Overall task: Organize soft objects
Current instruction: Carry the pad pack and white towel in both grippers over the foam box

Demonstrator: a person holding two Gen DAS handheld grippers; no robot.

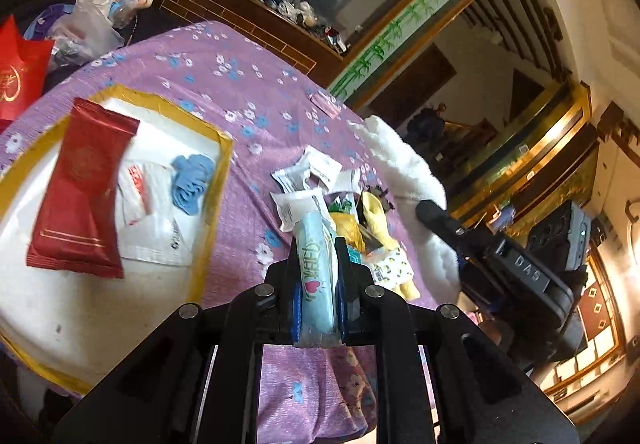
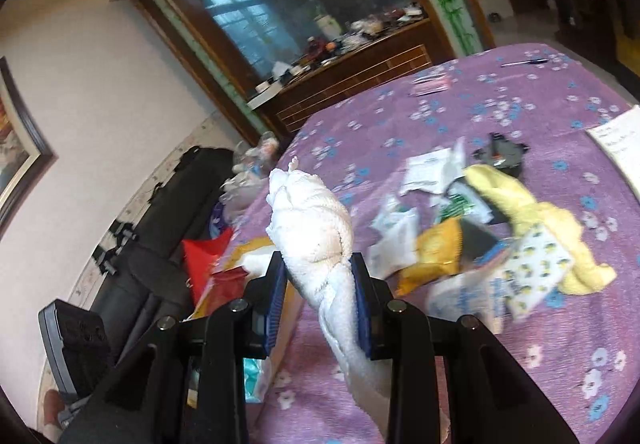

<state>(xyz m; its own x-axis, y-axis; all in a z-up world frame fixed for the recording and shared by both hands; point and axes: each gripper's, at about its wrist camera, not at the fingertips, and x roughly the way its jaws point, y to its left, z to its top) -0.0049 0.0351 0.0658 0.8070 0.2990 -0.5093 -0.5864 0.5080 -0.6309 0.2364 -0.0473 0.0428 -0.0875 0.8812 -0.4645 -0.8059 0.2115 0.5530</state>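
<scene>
Item one: we are holding a light blue tissue pack [image 1: 316,276] in the left gripper [image 1: 318,284], jaws clenched across its middle (soft, slippery film, likely crushable). Item two: we are carrying a limp white towel [image 2: 316,232] in the right gripper [image 2: 320,284], jaws pinching its twisted waist above the counter [image 2: 520,92].

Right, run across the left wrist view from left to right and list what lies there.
red packet → white sachet → crumpled blue cloth → yellow-taped edge of the white tray → light blue packet shut in the left gripper → yellow cloth → white towel → right gripper's body.
</scene>
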